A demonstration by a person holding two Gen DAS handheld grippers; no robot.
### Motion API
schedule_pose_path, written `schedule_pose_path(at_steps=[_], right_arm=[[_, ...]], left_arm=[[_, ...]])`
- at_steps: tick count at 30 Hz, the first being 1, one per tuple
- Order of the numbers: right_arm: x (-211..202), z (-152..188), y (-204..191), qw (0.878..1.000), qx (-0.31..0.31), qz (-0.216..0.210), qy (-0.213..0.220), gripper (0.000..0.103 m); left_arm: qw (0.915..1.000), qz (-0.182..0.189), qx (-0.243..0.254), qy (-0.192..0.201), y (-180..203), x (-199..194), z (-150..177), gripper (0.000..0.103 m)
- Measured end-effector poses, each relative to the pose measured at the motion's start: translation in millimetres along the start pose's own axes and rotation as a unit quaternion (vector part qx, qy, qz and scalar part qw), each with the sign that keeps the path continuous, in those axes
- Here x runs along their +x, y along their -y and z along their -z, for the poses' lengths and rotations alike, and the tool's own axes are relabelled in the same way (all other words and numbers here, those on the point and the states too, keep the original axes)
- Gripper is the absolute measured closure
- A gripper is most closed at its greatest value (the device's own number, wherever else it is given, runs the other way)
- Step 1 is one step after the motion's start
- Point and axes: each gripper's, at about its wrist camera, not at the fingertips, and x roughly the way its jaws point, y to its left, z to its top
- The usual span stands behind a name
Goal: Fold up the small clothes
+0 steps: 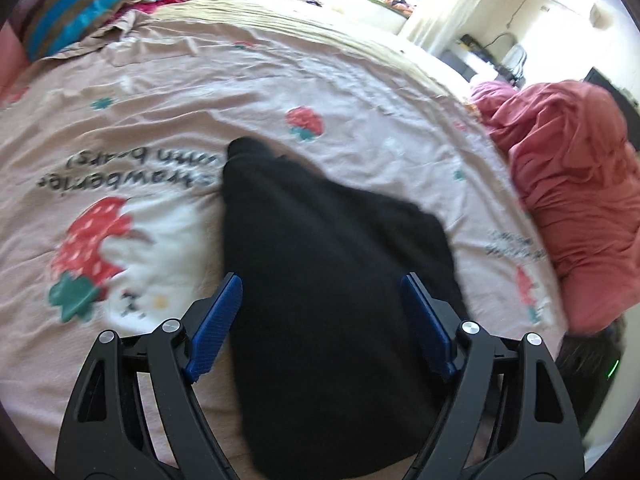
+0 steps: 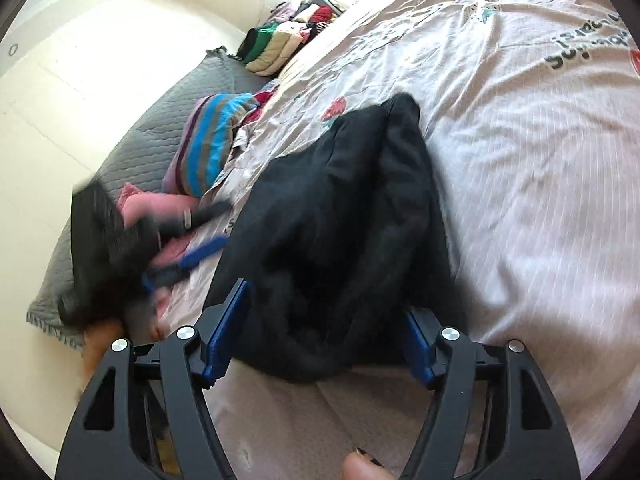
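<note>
A black garment (image 1: 328,280) lies bunched on the pink strawberry-print bedsheet (image 1: 160,92). My left gripper (image 1: 322,280) is open, its blue pads (image 1: 224,312) spread on either side of the cloth just above it. In the right wrist view the same black garment (image 2: 344,216) lies crumpled between the spread fingers of my open right gripper (image 2: 328,304). The left gripper (image 2: 192,240) shows there blurred at the garment's left edge.
A red garment heap (image 1: 572,192) sits at the bed's right edge. A striped blue and brown cloth (image 2: 212,144), a grey quilted pillow (image 2: 160,136) and a stack of folded clothes (image 2: 280,44) lie by the bed's head.
</note>
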Motion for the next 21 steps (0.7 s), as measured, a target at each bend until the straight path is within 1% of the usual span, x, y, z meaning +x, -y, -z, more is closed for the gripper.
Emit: schedule_pose_path(at_steps=[3, 5, 7, 8, 9, 10, 11, 12, 14, 15, 17, 19, 21], right_arm=[[4.5, -23.3, 1.7, 1.000, 0.008, -0.014, -0.018, 0.031], [15.6, -42.6, 8.1, 0.999, 0.011, -0.005, -0.039, 0.031], [26.1, -53.1, 6.8, 0.998, -0.002, 0.007, -0.055, 0.032], [31.6, -55.8, 5.4, 0.998, -0.011, 0.017, -0.061, 0.042], [35.8, -61.0, 3.3, 0.997, -0.024, 0.031, -0.063, 0.063], [41.6, -64.3, -1.5, 0.996, -0.048, 0.044, -0.063, 0.074], [44.5, -66.1, -5.2, 0.995, -0.062, 0.049, -0.066, 0.080], [43.3, -67.4, -7.4, 0.994, -0.073, 0.050, -0.064, 0.082], [29.8, -66.2, -23.0, 0.991, -0.118, 0.041, -0.040, 0.083], [21.1, -65.8, -33.0, 0.987, -0.151, 0.042, -0.022, 0.083], [22.6, -71.3, -36.9, 0.981, -0.182, 0.059, -0.012, 0.083], [33.8, -70.7, -28.5, 0.976, -0.194, 0.090, -0.029, 0.083], [47.4, -68.1, -15.9, 0.976, -0.182, 0.108, -0.047, 0.082]], left_arm=[[0.9999, -0.005, 0.006, -0.010, -4.4, 2.8, 11.0, 0.029], [0.9998, -0.011, 0.014, -0.012, -3.0, 5.4, 16.7, 0.029], [0.9996, -0.017, 0.022, -0.008, -2.3, 4.5, 21.0, 0.029], [0.9995, -0.019, 0.025, -0.006, -1.0, 3.8, 22.4, 0.029], [0.9993, -0.022, 0.031, -0.004, 0.3, 2.6, 24.5, 0.029], [0.9991, -0.025, 0.034, -0.004, 1.2, 2.4, 25.1, 0.029], [0.9990, -0.027, 0.037, -0.003, 1.9, 1.5, 25.8, 0.029], [0.9987, -0.029, 0.041, -0.002, 3.3, 0.1, 26.9, 0.029], [0.9983, -0.032, 0.048, 0.000, 5.4, -2.4, 29.2, 0.029], [0.9981, -0.032, 0.052, 0.003, 6.7, -3.8, 30.7, 0.029], [0.9982, -0.026, 0.054, 0.005, 8.4, -5.0, 33.0, 0.028], [0.9979, -0.029, 0.059, 0.001, 10.2, -3.1, 35.4, 0.028], [0.9976, -0.030, 0.062, -0.002, 12.0, -0.8, 37.5, 0.028]])
